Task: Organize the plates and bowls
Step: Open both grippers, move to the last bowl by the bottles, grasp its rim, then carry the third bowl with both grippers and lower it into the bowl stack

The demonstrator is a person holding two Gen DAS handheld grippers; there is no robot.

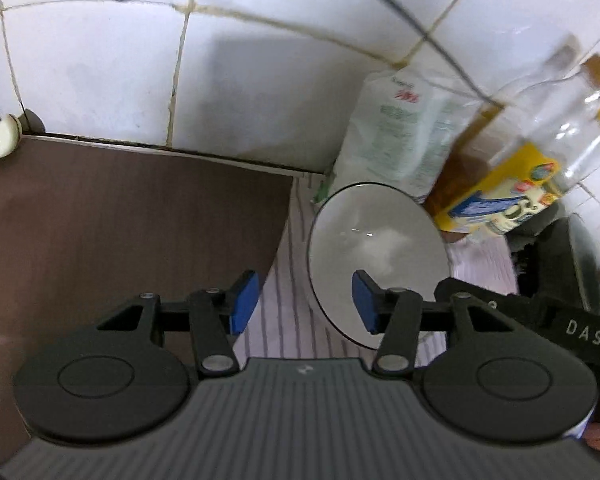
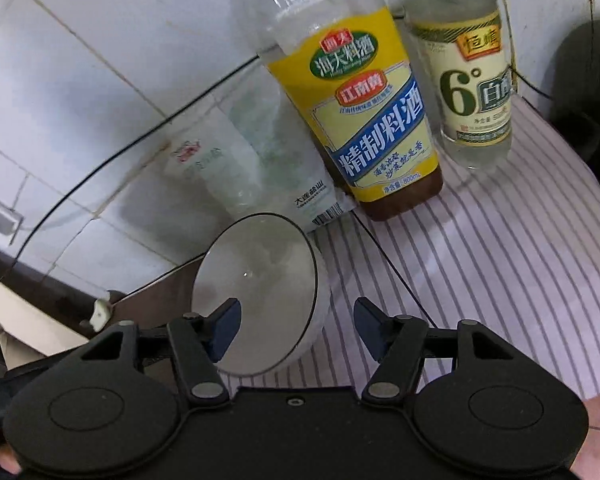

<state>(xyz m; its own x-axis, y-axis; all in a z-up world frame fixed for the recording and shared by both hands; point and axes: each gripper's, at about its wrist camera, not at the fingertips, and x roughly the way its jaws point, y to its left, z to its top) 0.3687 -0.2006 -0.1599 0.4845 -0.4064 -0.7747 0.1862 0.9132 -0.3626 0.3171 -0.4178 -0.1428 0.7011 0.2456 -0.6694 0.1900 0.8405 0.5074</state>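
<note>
i have the left tool (image 1: 305, 302) hanging over the counter (image 1: 120, 216) with its blue pads spread apart and nothing between them. its right pad overlaps the near-left part of the white bowl (image 1: 380, 256) in my view, but i cannot tell whether it touches the rim. the bowl stands upright on the striped cloth (image 1: 288, 320), near the tiled wall (image 1: 100, 60), just in front of a white bag (image 1: 396, 136). to the right of the bag is a bottle with a yellow label (image 1: 508, 192), blurred in this view.

the right tool (image 2: 296, 330) is also spread open and grips nothing. from its camera the bowl (image 2: 260, 280) has a dark thin rim and sits on the striped cloth (image 2: 480, 260); the tool's left pad sits in front of the bowl's inside, the right pad over the cloth just beside it, so the bowl's right wall falls in the gap. behind the bowl lies the white bag (image 2: 260, 168), then the yellow-label bottle (image 2: 364, 112) and a second, clear bottle (image 2: 468, 80) beside it, both upright. a thin dark cable (image 2: 140, 140) runs across the wall.
</note>
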